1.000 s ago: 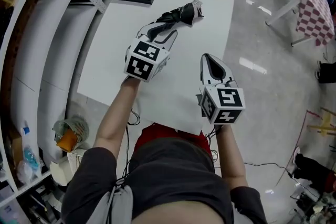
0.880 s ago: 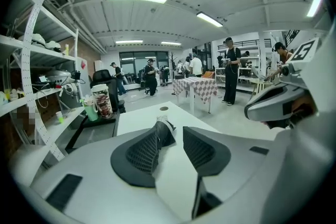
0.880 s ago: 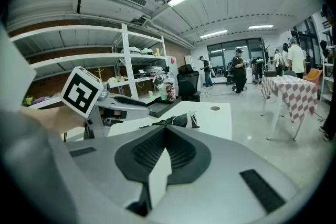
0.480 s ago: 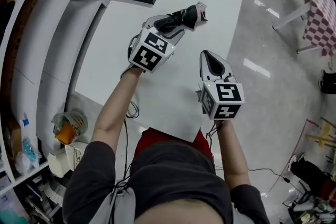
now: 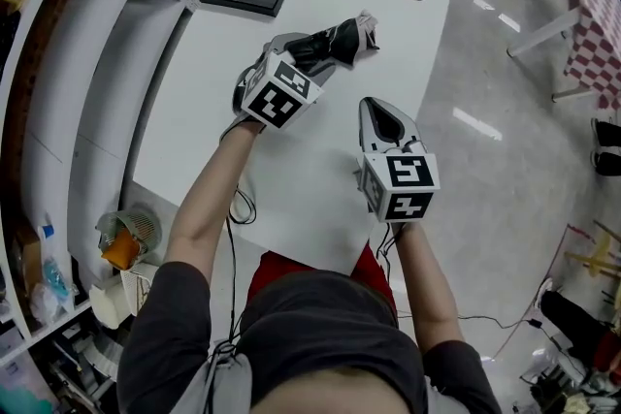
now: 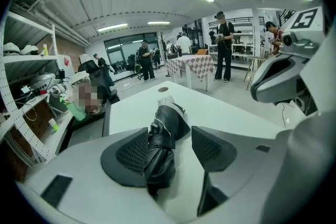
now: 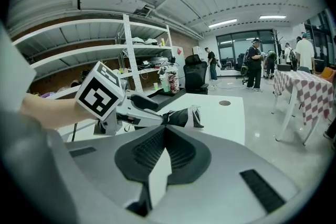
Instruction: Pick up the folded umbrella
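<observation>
Head view: folded umbrella (image 5: pixel 342 36) lies on far half of white table (image 5: pixel 213 121), its near end under left gripper (image 5: pixel 296 48). Right gripper (image 5: pixel 380 111) sits nearer the person, apart from umbrella.

Left gripper view: jaws wide, just been opening. Umbrella's (image 6: pixel 165 128) dark near end is between pads, close against left one, gap at right one, no squeeze yet. Best to centre it, push in to the strapped part, close firmly before lifting; slick fabric may slip.

Right gripper view: jaws together, tips meeting, nothing held.
</observation>
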`<state>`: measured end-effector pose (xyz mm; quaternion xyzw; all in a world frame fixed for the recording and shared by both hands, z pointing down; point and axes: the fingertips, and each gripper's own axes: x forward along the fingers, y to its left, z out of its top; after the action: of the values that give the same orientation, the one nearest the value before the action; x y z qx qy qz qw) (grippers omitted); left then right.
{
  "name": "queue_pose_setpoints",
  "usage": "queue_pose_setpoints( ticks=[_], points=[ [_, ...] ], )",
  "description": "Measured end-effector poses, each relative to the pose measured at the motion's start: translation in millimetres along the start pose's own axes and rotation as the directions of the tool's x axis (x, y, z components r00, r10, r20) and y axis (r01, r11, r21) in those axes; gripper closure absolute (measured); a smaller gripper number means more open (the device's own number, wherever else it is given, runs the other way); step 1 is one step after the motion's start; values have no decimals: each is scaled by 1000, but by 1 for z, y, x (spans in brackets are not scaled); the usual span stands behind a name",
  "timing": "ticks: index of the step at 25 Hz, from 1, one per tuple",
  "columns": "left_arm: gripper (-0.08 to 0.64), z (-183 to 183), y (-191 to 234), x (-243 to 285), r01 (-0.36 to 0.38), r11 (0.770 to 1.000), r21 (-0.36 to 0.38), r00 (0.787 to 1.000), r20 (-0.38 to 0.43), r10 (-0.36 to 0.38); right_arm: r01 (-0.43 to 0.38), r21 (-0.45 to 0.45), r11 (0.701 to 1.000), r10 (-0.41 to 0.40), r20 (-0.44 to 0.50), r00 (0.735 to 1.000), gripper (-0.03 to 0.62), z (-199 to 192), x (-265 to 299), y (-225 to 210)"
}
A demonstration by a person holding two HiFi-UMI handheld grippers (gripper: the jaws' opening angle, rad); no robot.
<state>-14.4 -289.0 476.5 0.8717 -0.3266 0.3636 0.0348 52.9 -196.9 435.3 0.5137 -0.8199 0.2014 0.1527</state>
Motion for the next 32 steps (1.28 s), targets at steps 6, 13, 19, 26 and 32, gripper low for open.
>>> queue_pose_setpoints(
  ticks=[6,13,19,26,32],
  points=[
    [295,-8,5,24,5,999,48,999,-52,-3,-9,5,1000,9,-16,1000,574,-2,14,-10],
    [295,-12,11,43,21,994,105,994,-106,-10,-9,19,1000,10,-46,999,574,-9,24,-21],
    [290,-16,10,58,51,988,148,986,-165,-26,-22,23,999,23,-52,998,574,-13,30,-24],
    [289,-25,15,68,73,984,160,978,-207,-39,-38,22,999,39,-67,997,574,-19,37,-25],
    [290,-28,18,76,90,985,150,973,-223,-55,-41,23,999,43,-81,996,574,-21,44,-29]
  ],
)
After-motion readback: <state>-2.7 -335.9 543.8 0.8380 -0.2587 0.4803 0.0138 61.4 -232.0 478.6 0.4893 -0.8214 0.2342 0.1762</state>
